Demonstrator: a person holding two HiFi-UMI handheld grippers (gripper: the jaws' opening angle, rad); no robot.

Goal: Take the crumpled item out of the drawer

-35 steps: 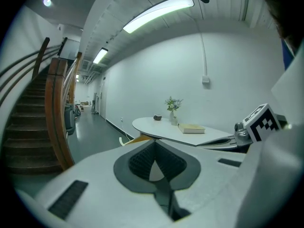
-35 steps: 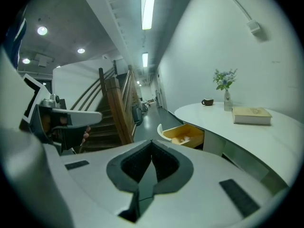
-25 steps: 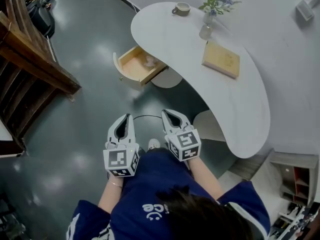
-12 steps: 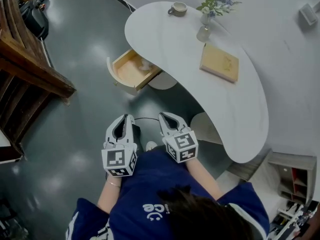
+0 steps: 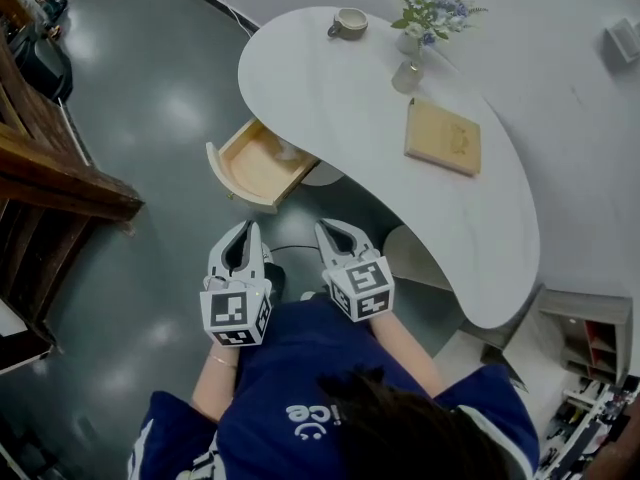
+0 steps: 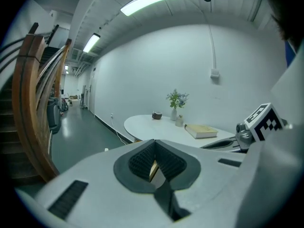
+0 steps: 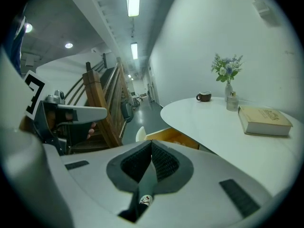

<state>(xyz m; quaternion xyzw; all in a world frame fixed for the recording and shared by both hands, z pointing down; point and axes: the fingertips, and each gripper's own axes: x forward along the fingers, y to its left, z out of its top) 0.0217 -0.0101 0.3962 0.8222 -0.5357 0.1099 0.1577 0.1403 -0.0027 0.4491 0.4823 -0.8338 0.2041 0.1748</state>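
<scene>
While both claws hung pinched fully together with nothing between them, the left gripper (image 5: pixel 247 232) and right gripper (image 5: pixel 327 230) sat well short of the open drawer (image 5: pixel 243 168). Its crumpled item (image 5: pixel 287 151), pale and small, lay at the inner end, just beside the table (image 5: pixel 330 88) edge. It looked light, soft and squashable, probably best pinched across its bulk from above. That overhanging tabletop and the drawer walls crowded the approach, while the cup (image 5: pixel 348 22), vase (image 5: pixel 408 68) and book (image 5: pixel 443 136) stood well clear.
</scene>
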